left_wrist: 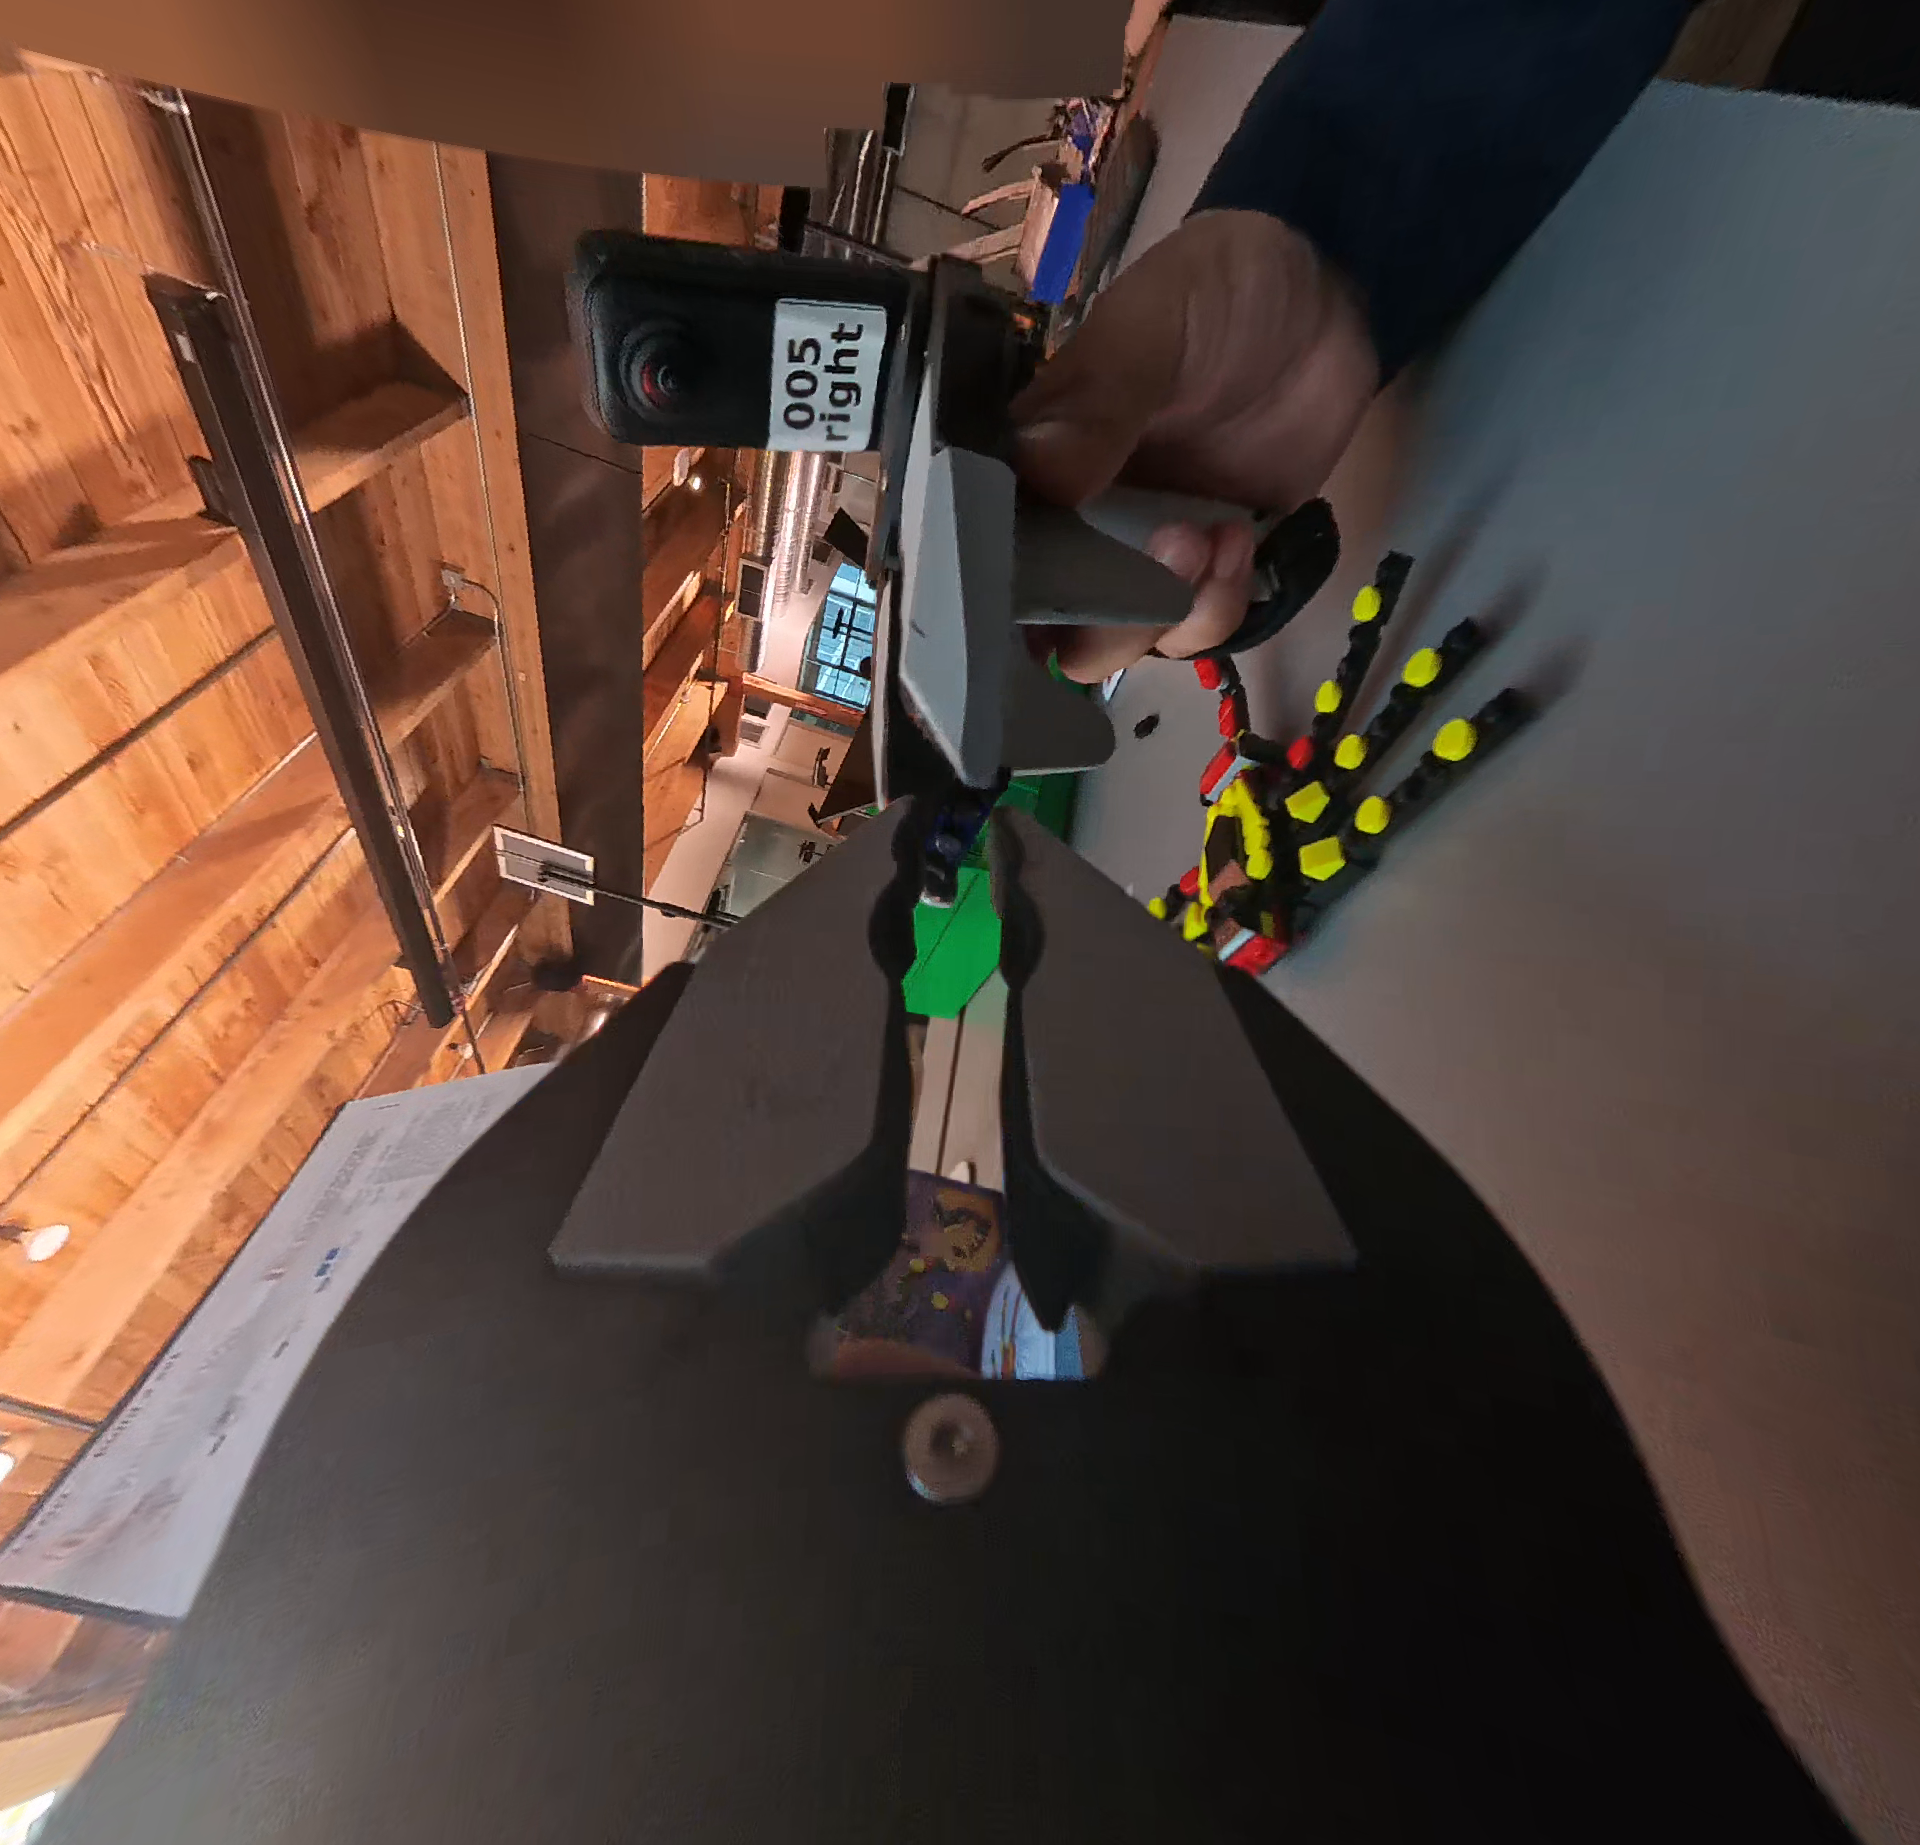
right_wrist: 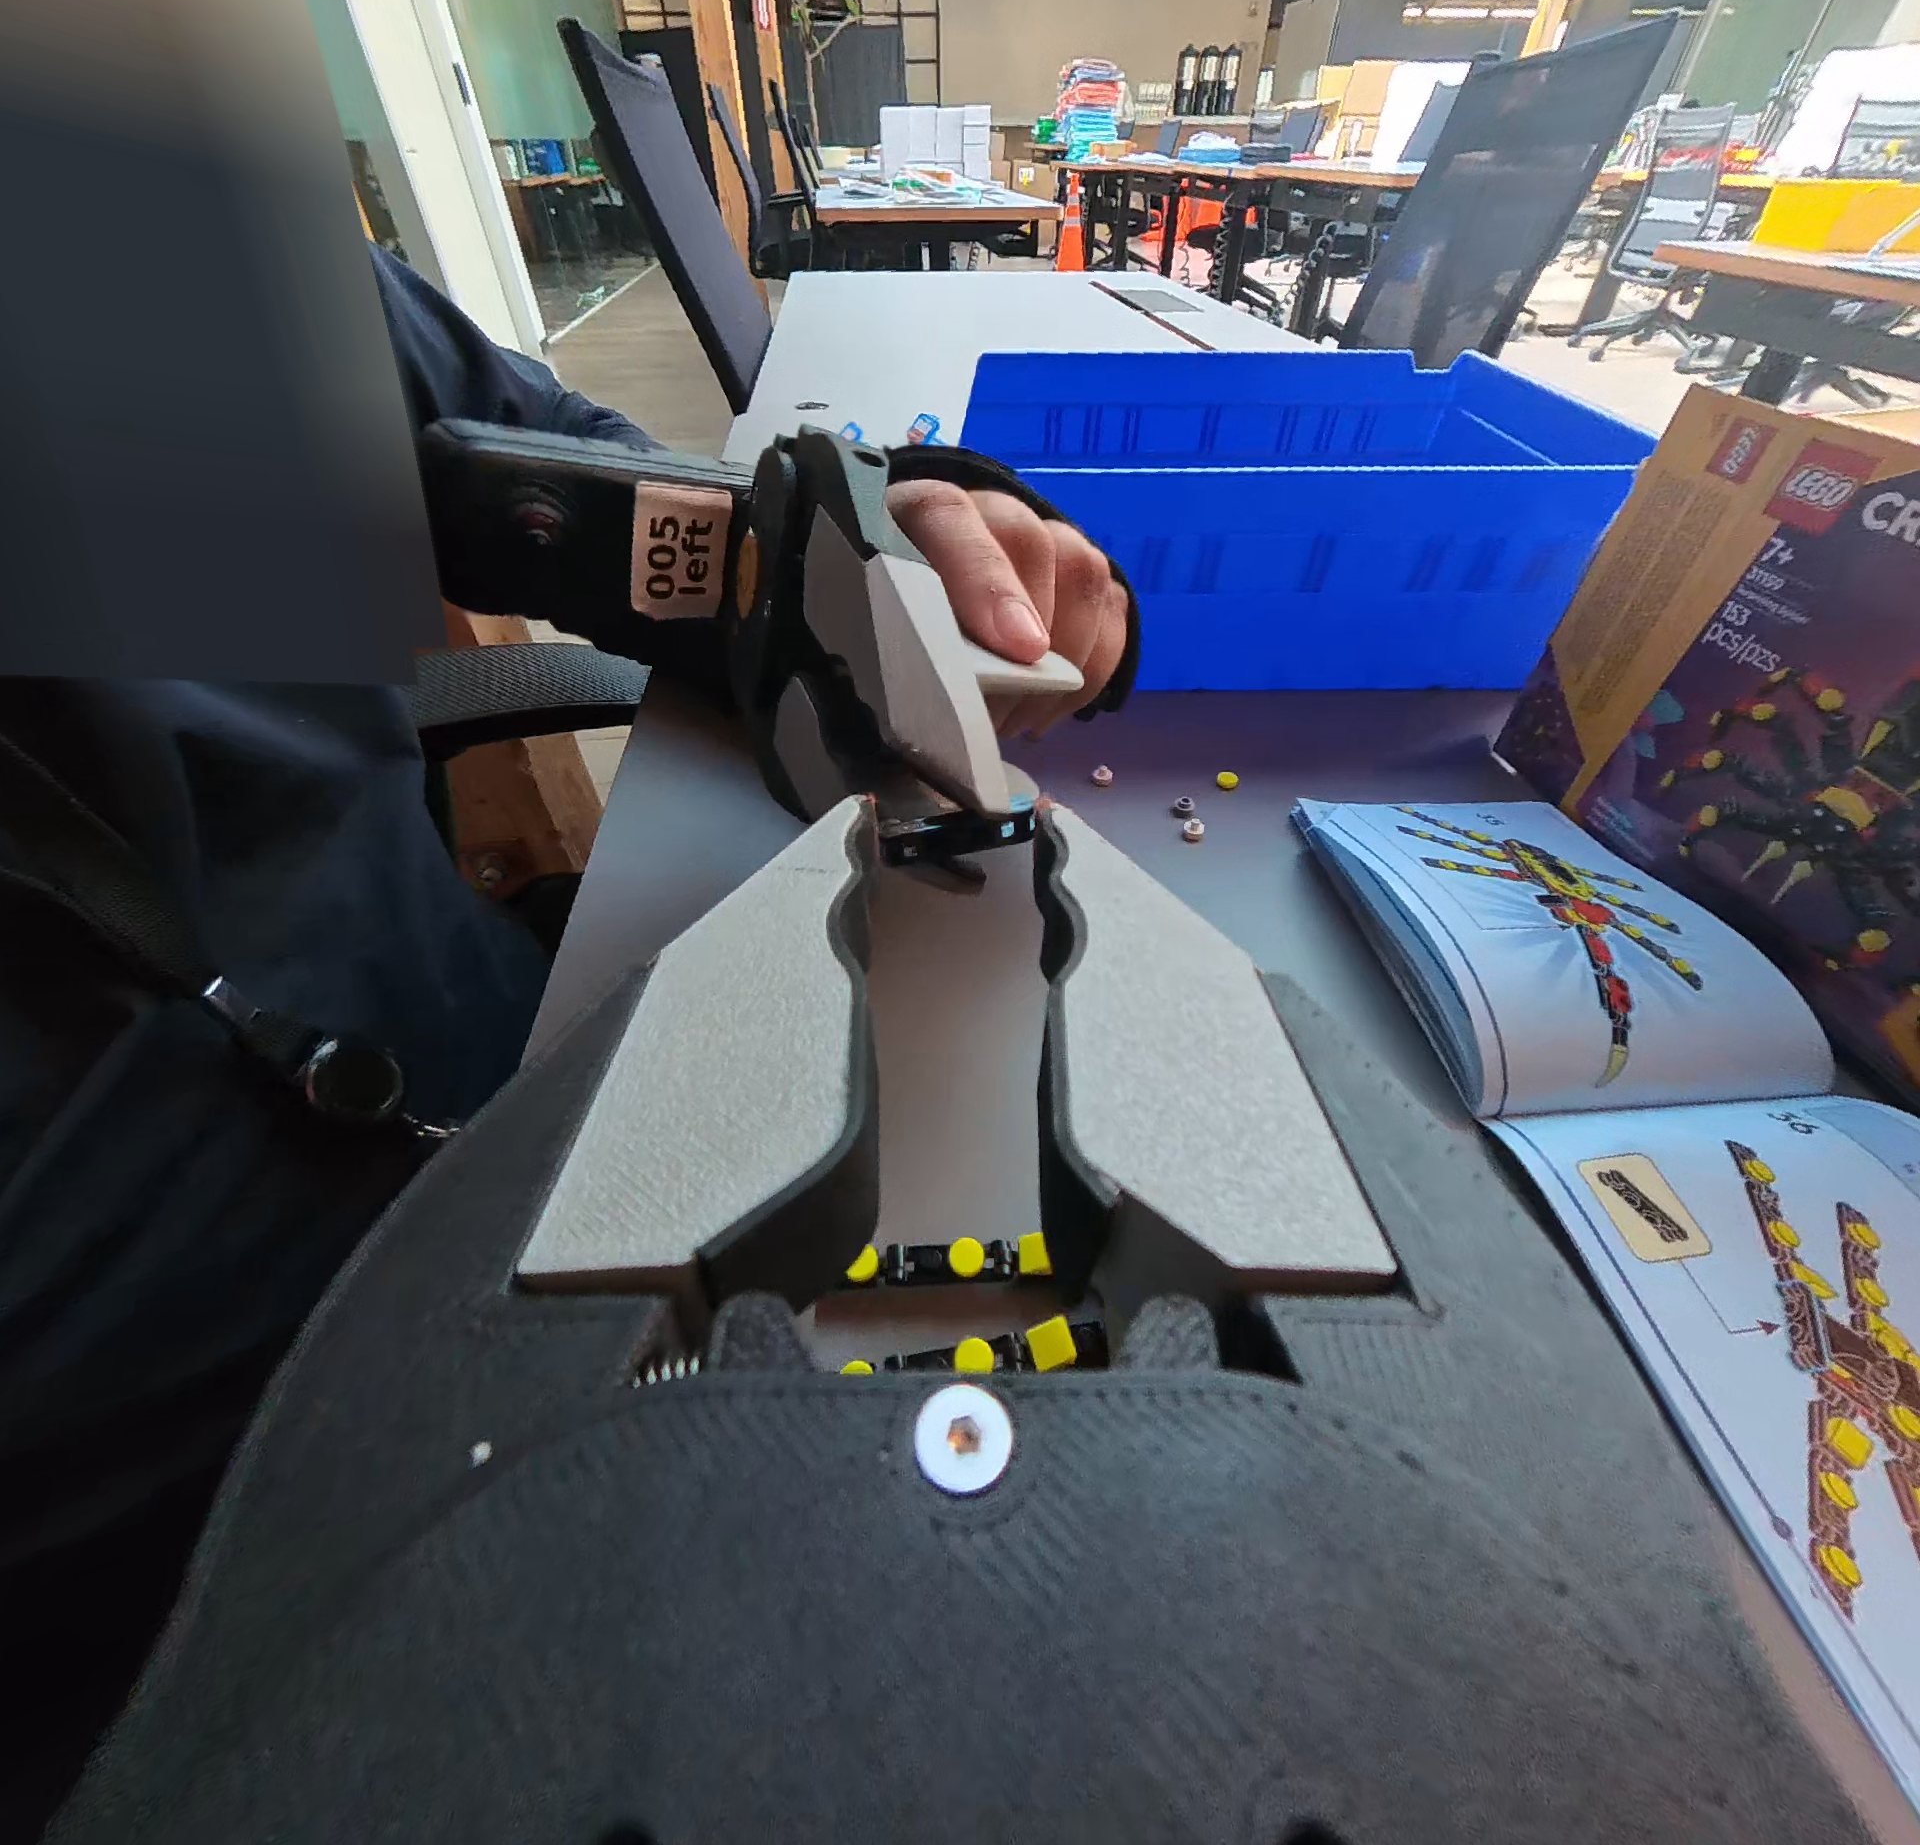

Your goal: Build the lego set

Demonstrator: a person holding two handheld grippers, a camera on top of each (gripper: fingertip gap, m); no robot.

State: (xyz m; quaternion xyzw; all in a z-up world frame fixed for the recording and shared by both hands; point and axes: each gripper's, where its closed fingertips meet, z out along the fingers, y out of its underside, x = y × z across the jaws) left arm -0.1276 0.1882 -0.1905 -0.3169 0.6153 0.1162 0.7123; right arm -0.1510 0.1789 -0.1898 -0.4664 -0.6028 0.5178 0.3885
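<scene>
A small black leg piece with a light blue end is held in the air above the grey table. My right gripper is shut across it. My left gripper comes in from the upper left and pinches the blue end. In the left wrist view the piece sits between my left gripper's fingertips, and the right gripper meets it from above. The black, yellow and red spider model lies on the table beside them. Its yellow-studded legs show under my right gripper.
A blue bin stands at the back of the table. An open instruction booklet and the set's box are to the right. Several tiny loose pieces lie between bin and booklet. A person's hands hold both grippers.
</scene>
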